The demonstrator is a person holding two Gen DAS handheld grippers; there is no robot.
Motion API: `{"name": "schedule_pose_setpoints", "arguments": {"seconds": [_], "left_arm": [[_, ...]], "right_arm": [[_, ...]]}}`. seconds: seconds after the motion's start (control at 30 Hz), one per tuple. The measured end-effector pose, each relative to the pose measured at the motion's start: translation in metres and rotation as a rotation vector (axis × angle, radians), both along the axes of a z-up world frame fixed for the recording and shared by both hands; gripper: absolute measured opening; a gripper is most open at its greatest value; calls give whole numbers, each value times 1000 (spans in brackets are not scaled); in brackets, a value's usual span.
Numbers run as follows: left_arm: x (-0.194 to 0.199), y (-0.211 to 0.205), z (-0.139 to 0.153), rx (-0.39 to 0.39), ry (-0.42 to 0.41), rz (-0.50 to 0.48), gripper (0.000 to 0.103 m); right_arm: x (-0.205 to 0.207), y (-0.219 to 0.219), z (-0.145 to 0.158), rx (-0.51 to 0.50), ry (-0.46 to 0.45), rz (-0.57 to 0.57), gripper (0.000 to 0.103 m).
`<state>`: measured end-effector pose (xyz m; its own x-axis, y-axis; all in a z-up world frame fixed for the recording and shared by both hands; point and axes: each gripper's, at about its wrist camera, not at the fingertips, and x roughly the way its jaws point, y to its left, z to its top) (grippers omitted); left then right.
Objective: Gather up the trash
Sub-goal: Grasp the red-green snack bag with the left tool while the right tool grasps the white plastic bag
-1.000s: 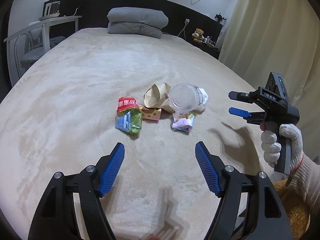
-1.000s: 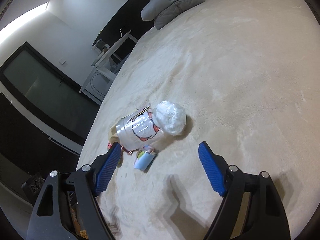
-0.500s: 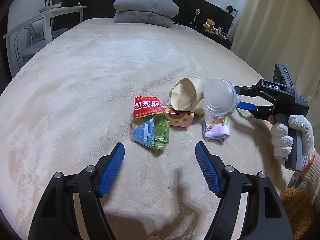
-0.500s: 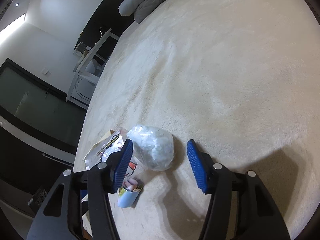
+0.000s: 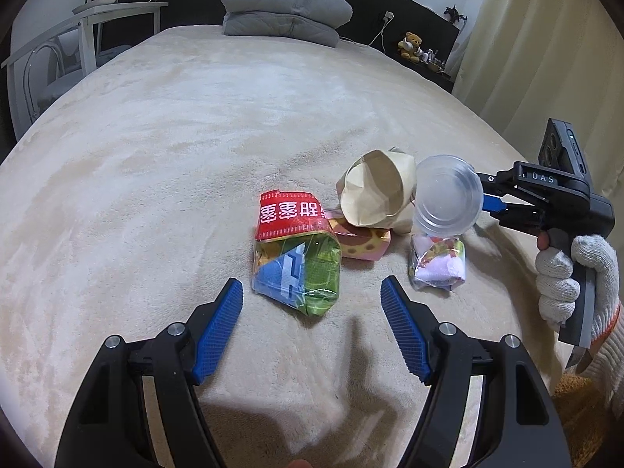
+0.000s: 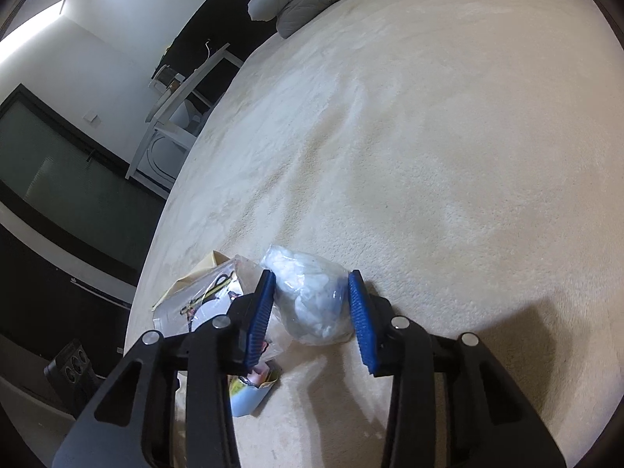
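Trash lies in a cluster on the beige bed: a red, green and blue snack bag (image 5: 295,257), a pink and yellow wrapper (image 5: 360,242), a crumpled brown paper bag (image 5: 376,191), a clear plastic cup (image 5: 446,199) and a small colourful packet (image 5: 438,267). My left gripper (image 5: 312,300) is open, just short of the snack bag. My right gripper (image 6: 311,298) is shut on a crumpled white plastic bag (image 6: 312,298) beside the cup (image 6: 195,304). The right gripper also shows in the left wrist view (image 5: 495,204), behind the cup.
Grey pillows (image 5: 286,13) lie at the head of the bed. A white desk and chair (image 5: 74,50) stand at the left. A curtain (image 5: 546,39) hangs at the right, with a teddy bear (image 5: 409,45) on the shelf beside it.
My left gripper moved closer to the snack bag. My right gripper moved in to the white plastic bag and its jaws narrowed onto it.
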<state>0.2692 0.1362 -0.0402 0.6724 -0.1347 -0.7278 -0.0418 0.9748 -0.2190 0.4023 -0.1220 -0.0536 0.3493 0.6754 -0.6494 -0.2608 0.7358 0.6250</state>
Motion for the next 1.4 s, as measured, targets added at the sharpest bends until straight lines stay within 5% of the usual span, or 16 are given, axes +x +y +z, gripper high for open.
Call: {"name": "schedule_pose_setpoints", "arguments": {"seconds": [0.47,0.6,1.4], "left_arm": [[24,10,-7,-11,-26,13,71],[28,9,-9,-3,-20,11,49],[-18,-7,25,-4,-88,43,47]], "right_arm": [[-9,-20,19,-48,-50,-34,37],[-14,-21,24,-100,-73,-29,37],[-61,-44,43,-103,-101,-52,37]]}}
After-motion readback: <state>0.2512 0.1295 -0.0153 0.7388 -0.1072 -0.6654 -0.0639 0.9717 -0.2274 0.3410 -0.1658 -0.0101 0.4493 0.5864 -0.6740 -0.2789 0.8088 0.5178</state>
